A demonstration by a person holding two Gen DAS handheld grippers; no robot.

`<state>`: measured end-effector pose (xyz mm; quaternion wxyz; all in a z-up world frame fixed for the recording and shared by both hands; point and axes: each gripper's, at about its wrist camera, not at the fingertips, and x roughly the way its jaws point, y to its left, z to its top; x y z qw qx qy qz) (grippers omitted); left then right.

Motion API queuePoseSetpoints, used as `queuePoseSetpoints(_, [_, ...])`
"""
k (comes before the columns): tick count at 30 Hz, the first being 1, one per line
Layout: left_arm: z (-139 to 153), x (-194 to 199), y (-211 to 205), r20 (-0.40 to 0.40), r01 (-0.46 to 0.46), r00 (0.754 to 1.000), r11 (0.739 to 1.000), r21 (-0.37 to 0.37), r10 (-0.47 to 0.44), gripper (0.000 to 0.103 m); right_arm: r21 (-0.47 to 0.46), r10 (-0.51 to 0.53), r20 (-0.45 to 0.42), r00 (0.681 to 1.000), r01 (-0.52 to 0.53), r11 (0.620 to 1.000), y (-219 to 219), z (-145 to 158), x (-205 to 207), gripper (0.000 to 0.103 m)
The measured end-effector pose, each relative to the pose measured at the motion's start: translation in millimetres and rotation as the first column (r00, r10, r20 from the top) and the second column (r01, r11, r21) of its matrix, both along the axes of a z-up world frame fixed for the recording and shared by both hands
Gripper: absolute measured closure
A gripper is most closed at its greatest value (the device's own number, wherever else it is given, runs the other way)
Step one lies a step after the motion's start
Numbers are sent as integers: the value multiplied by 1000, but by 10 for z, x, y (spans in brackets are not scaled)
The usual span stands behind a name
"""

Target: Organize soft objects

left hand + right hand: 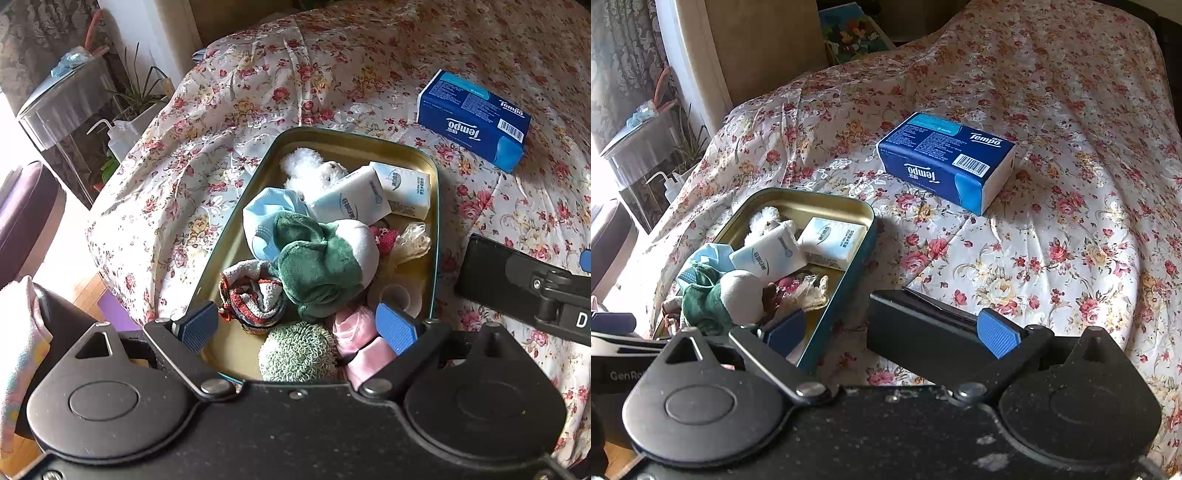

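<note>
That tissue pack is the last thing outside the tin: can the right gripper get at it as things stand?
Probably yes. The right gripper is open, and the blue Tempo tissue pack lies alone on the floral bedspread ahead of it, with only bare cloth between. The tin sits off to its left.

bed: floral cover | left: patterned curtain, potted plant | sunlit

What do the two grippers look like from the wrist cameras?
Both are matte black with round pivot caps, silver rivets and triangular cutouts. The left gripper and right gripper carry blue ribbed pads. White lettering, partly cut off, marks each body as seen from the other camera. No cables or sleeves show.
</note>
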<state>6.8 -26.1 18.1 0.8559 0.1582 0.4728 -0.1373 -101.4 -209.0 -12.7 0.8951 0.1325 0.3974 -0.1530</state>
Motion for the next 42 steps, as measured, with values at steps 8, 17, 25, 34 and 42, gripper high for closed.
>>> queuePoseSetpoints(8, [-7,-3,-3,-3,3,1000,1000,0,-3,13,0,7,-1,1000,-7,1000,8,-4,-8,3])
queuePoseSetpoints(17, [-12,-5,-11,-5,4,1000,1000,1,-4,13,2,12,0,1000,-12,1000,14,-4,-10,3])
queuePoseSetpoints(25, [-17,-11,-17,-6,4,1000,1000,1,-4,13,1,13,4,1000,-13,1000,10,6,-18,3])
queuePoseSetpoints(34, [-18,-9,-14,-7,4,1000,1000,2,-4,13,1,13,4,1000,-13,1000,13,10,-20,3])
queuePoseSetpoints(42, [-24,-9,-12,-8,4,1000,1000,2,-4,13,1,15,5,1000,-15,1000,17,15,-19,3])
